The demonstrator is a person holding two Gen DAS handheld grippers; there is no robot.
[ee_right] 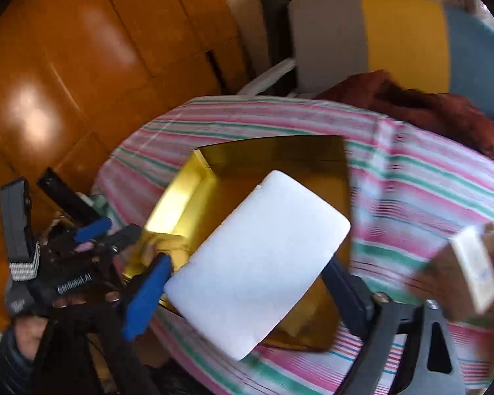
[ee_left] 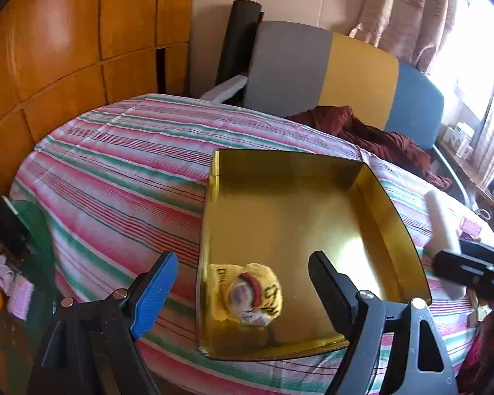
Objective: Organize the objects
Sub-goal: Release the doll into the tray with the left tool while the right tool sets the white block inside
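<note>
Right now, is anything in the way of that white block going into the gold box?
Nothing visible blocks the white block. The gold box has no lid, and its floor is bare but for a yellow bundle in one near corner.

Much of both wrist views is blurred, covered or cut off.

In the right wrist view, a white block [ee_right: 260,263] covers most of the gold tray [ee_right: 178,194] floor, and a blurred carton [ee_right: 474,270] at the right edge cannot be read. In the left wrist view, print on the yellow packet [ee_left: 247,291] is too smeared to read, and the right hand-held gripper [ee_left: 474,263] is cut off by the edge.
</note>
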